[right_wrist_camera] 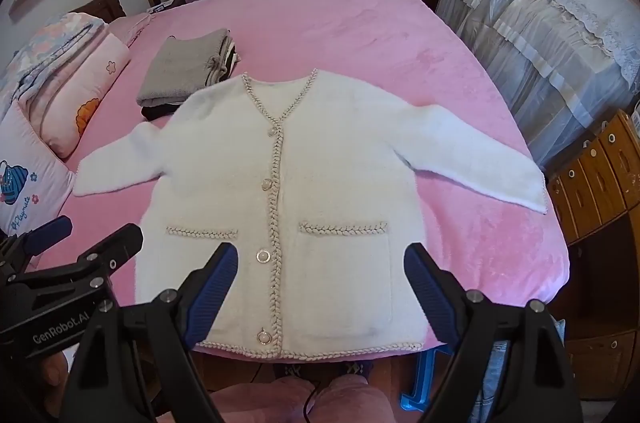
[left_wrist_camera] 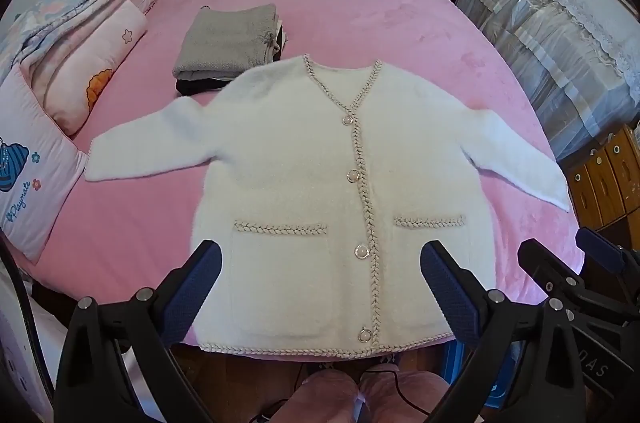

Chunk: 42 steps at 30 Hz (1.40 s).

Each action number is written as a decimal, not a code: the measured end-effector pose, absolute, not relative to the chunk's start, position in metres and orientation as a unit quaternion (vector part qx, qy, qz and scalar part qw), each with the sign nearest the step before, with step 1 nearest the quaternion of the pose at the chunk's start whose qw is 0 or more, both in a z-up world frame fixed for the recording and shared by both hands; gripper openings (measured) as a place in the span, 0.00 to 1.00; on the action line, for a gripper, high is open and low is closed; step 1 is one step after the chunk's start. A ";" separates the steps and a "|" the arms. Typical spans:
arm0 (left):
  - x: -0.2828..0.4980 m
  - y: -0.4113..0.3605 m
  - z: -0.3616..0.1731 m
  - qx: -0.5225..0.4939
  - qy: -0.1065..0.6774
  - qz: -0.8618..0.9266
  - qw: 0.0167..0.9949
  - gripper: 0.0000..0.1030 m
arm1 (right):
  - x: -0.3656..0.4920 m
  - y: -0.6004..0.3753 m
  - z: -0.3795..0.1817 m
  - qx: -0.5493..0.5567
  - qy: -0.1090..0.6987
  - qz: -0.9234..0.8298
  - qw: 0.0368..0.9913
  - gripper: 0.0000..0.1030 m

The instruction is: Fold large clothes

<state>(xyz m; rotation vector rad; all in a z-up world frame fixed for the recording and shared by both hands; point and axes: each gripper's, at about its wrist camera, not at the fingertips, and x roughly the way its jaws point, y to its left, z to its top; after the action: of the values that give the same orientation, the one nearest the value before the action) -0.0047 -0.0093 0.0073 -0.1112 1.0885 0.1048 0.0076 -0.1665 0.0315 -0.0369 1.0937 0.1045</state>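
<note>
A white fuzzy cardigan [left_wrist_camera: 304,159] with braided trim, pearl buttons and two pockets lies flat, front up, sleeves spread, on the pink bed [left_wrist_camera: 360,15]; it also shows in the right wrist view [right_wrist_camera: 280,183]. My left gripper [left_wrist_camera: 320,291] is open and empty, held above the cardigan's hem. My right gripper [right_wrist_camera: 320,295] is open and empty, also above the hem, to the right of the left one. The right gripper shows at the right edge of the left wrist view [left_wrist_camera: 568,259], and the left gripper at the left edge of the right wrist view [right_wrist_camera: 80,239].
A stack of folded clothes [left_wrist_camera: 228,43], grey on top, lies behind the cardigan's left shoulder. Pillows and folded quilts [left_wrist_camera: 60,71] line the bed's left side. A covered cabinet [left_wrist_camera: 560,35] and wooden drawers [left_wrist_camera: 608,179] stand at the right. A blue stool [right_wrist_camera: 424,375] stands by the bed's front edge.
</note>
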 end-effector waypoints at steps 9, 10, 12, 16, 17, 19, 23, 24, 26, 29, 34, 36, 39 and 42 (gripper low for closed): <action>-0.004 -0.005 0.005 -0.063 0.525 0.050 0.847 0.95 | 0.002 -0.168 0.031 -0.009 0.522 0.060 0.851 0.83; -0.004 -0.004 0.004 -0.065 0.527 0.050 0.846 0.95 | 0.001 -0.167 0.031 -0.009 0.523 0.060 0.850 0.83; -0.006 -0.004 0.004 -0.064 0.527 0.050 0.846 0.95 | 0.000 -0.167 0.032 -0.008 0.520 0.062 0.852 0.83; -0.006 -0.007 0.006 -0.059 0.524 0.051 0.848 0.95 | -0.004 -0.167 0.037 -0.012 0.508 0.061 0.859 0.83; -0.007 -0.008 0.006 -0.058 0.523 0.052 0.849 0.95 | -0.005 -0.166 0.038 -0.013 0.505 0.062 0.861 0.83; -0.008 -0.008 0.006 -0.058 0.524 0.053 0.848 0.95 | -0.005 -0.165 0.038 -0.014 0.504 0.062 0.861 0.83; -0.008 -0.007 0.007 -0.058 0.524 0.053 0.848 0.95 | -0.006 -0.165 0.039 -0.012 0.506 0.064 0.860 0.83; -0.008 -0.007 0.007 -0.057 0.523 0.053 0.849 0.95 | -0.006 -0.165 0.040 -0.011 0.506 0.064 0.860 0.83; -0.009 -0.007 0.008 -0.057 0.521 0.053 0.850 0.95 | -0.006 -0.164 0.041 -0.009 0.506 0.065 0.860 0.83; -0.010 -0.005 0.009 -0.056 0.520 0.054 0.851 0.95 | -0.006 -0.163 0.041 -0.011 0.504 0.065 0.861 0.83; -0.011 -0.002 0.011 -0.059 0.521 0.055 0.850 0.95 | -0.006 -0.162 0.040 -0.012 0.509 0.068 0.858 0.83; -0.011 -0.002 0.011 -0.059 0.521 0.054 0.850 0.95 | -0.006 -0.162 0.039 -0.011 0.510 0.068 0.857 0.83; -0.009 0.000 0.011 -0.057 0.521 0.053 0.850 0.95 | -0.006 -0.161 0.039 -0.010 0.511 0.065 0.857 0.83; -0.009 0.001 0.010 -0.054 0.521 0.053 0.850 0.95 | -0.006 -0.159 0.037 -0.008 0.514 0.062 0.855 0.83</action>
<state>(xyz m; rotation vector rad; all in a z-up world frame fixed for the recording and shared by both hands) -0.0093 0.0006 0.0103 -0.1139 1.0980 0.1122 -0.0058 -0.1593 0.0373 -0.0176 1.0816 0.1294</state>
